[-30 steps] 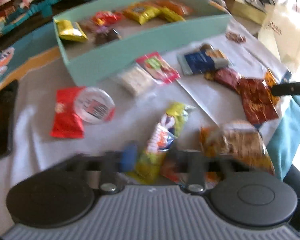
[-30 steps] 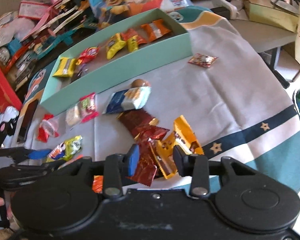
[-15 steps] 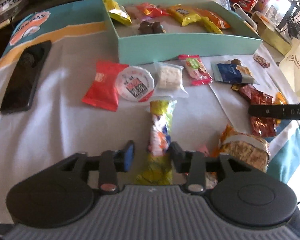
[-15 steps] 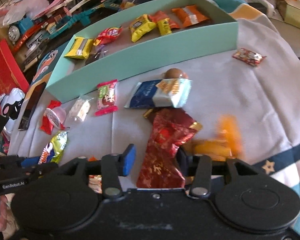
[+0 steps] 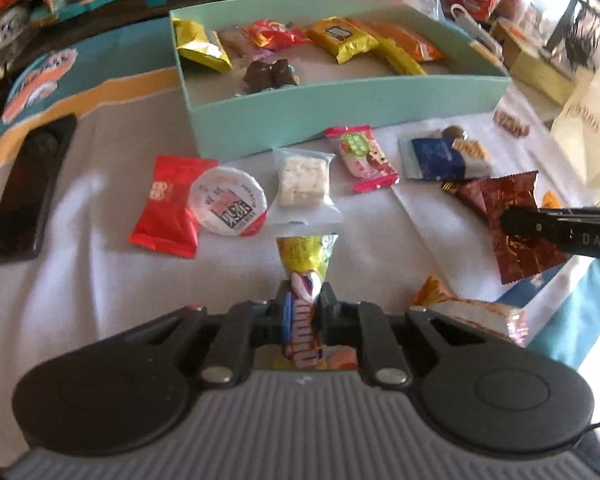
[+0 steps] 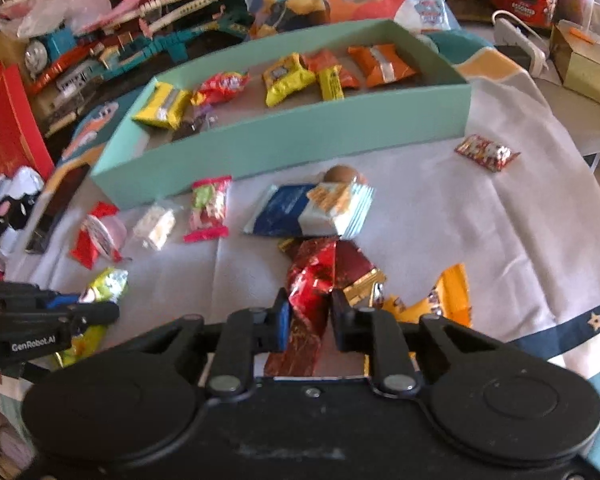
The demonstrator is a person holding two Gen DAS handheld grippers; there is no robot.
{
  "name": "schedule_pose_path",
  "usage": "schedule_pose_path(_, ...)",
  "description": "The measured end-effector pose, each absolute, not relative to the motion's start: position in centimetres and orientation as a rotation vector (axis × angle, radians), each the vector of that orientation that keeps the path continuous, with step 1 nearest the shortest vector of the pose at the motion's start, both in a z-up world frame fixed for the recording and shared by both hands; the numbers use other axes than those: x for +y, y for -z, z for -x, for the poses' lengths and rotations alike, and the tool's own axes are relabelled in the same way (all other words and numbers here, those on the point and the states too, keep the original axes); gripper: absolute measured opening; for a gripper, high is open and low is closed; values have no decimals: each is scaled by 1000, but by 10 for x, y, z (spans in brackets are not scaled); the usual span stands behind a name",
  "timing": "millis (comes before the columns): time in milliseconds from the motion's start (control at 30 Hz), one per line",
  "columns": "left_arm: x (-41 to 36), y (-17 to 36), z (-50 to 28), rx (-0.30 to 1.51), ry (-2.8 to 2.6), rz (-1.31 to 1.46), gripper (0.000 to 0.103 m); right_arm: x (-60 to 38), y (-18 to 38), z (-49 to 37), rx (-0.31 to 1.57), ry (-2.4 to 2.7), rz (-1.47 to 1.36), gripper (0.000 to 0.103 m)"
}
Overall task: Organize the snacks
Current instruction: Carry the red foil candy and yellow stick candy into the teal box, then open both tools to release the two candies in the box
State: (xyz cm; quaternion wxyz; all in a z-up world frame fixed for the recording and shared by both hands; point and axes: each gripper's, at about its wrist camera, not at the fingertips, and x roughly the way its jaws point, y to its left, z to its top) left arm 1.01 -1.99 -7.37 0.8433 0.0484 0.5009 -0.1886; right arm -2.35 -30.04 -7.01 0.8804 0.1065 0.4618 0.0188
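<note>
Mid-pickup here: my left gripper (image 5: 303, 306) has its fingers clamped on the yellow candy bag (image 5: 305, 276) and my right gripper (image 6: 309, 312) pinches the red foil packet (image 6: 312, 296), both just off the counter (image 5: 80, 280), so next I probably carry them over the wall of the teal box (image 5: 340, 100).
</note>
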Motion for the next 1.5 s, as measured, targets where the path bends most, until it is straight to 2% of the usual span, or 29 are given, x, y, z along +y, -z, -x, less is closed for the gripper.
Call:
schedule_pose_path(367,4,16,-30,944,379,20,13,-325,21,11,855,-71,-330,20)
schedule_pose_path(667,-10,-13,-110,872,326,55,13,-335,-13,-75,782,-95,-336,20)
schedule_pose_path(1100,-23,6,-184,889,273,46,15,-318,17,-166,854,-120,-308,20)
schedule_pose_path(1133,-22,7,-186,885,263,44,18,-318,20,-168,860,-124,-310,22)
schedule_pose_path(1167,-22,8,-187,878,246,37,37,-318,23,-172,866,-127,-314,27)
schedule_pose_path(1200,-22,9,-187,873,223,26,69,-318,25,-174,865,-120,-313,32)
schedule_pose_path(1233,-21,9,-186,861,206,20,81,-319,26,-173,861,-115,-312,50)
schedule_pose_path(1267,-20,9,-184,848,192,14,95,-320,26,-173,856,-109,-312,73)
schedule_pose_path(1300,-20,9,-183,836,180,5,100,-321,26,-172,848,-101,-314,83)
schedule_pose_path(1333,-19,8,-182,834,174,0,101,-322,26,-169,834,-88,-316,98)
schedule_pose_path(1367,-19,9,-181,839,171,-2,103,-324,24,-167,824,-79,-318,103)
schedule_pose_path(1500,-19,8,-173,855,181,9,103,-330,21,-158,820,-60,-333,103)
